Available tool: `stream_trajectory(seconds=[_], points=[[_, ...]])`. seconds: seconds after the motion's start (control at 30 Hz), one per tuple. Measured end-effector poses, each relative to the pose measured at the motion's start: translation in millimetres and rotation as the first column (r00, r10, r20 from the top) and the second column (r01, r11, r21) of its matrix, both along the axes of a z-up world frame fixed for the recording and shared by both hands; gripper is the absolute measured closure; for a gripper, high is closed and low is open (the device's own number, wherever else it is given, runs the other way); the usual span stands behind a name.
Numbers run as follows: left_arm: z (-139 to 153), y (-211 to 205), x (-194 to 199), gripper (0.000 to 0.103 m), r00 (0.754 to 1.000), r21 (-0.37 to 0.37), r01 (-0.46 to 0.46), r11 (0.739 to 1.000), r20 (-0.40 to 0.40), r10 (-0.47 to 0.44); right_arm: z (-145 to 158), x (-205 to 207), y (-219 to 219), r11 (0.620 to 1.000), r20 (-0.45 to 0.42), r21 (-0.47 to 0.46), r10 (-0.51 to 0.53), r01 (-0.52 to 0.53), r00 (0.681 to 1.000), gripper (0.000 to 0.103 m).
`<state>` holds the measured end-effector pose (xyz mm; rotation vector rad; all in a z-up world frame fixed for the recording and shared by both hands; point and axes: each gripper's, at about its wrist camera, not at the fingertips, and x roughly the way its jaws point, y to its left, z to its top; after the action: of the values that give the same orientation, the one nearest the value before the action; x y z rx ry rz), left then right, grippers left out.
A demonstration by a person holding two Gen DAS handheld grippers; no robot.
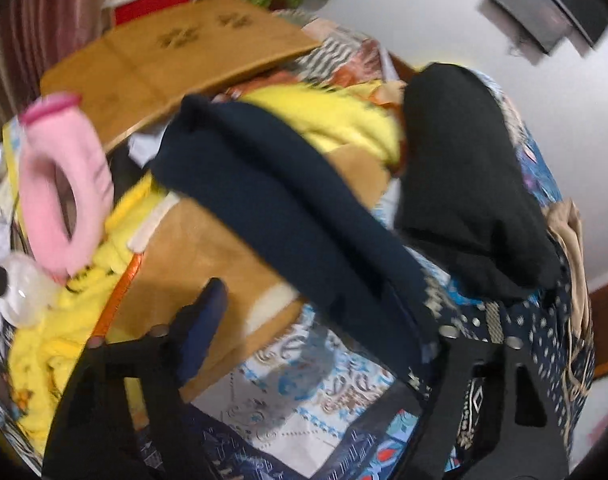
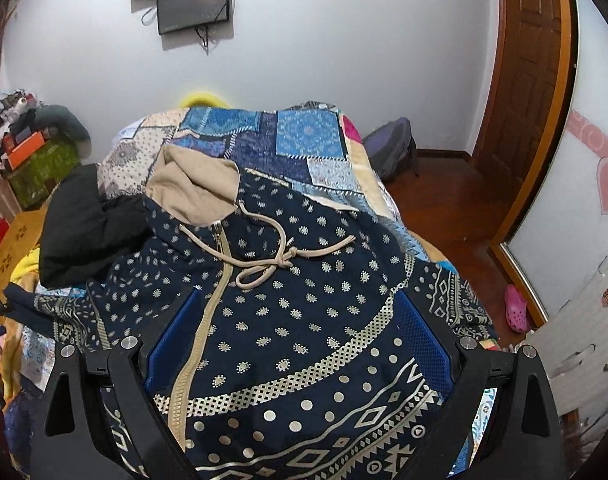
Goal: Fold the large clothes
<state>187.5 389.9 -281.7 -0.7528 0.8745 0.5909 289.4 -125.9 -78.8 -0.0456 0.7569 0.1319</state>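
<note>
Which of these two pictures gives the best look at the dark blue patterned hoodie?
The right wrist view: the hoodie fills it, sharp, with its beige zipper, tied drawstring and hood lining all visible. The left wrist view is blurred and shows only a dotted strip of the hoodie at its right edge.

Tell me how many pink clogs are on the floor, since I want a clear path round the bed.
1: a pink clog lies on the wooden floor to the right of the bed, near the mirrored wardrobe door. Its pair may be hidden.
</note>
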Motion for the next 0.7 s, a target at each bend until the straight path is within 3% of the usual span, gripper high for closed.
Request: stream_trajectory(seconds=[0.1, 0.37, 0.47, 0.6, 0.7], points=[[-13.3, 12.1, 1.5, 0.039, 1.000, -0.051, -0.027, 0.998, 0.014, 0.028, -6.4, 6.9, 3.3, 1.000, -0.016, -0.012, 0.000, 0.000, 1.000, 0.009], [-30.1, 24.8, 11.5, 0.049, 0.998, -0.084, -0.055, 0.995, 0.033, 0.058, -16.6, 13.2, 12.6, 0.999, -0.048, -0.043, 0.019, -0.021, 0.999, 0.009], [-23.9, 19.5, 11.6, 0.065, 0.999, -0.044, -0.039, 0.998, 0.022, 0.040, -18.7, 13.6, 15.9, 0.998, -0.060, -0.044, 0.034, -0.037, 0.998, 0.009], [-9.0, 7.8, 15.4, 0.097, 1.000, 0.051, 0.022, 0.998, -0.015, -0.021, -18.8, 10.8, 19.4, 0.997, -0.065, -0.048, 0.052, -0.055, 0.997, 0.009], [10.5, 0.5, 12.7, 0.101, 0.999, 0.101, 0.042, 0.994, -0.008, -0.041, -15.8, 6.9, 21.6, 0.997, -0.057, -0.050, 0.063, -0.066, 0.996, 0.009]])
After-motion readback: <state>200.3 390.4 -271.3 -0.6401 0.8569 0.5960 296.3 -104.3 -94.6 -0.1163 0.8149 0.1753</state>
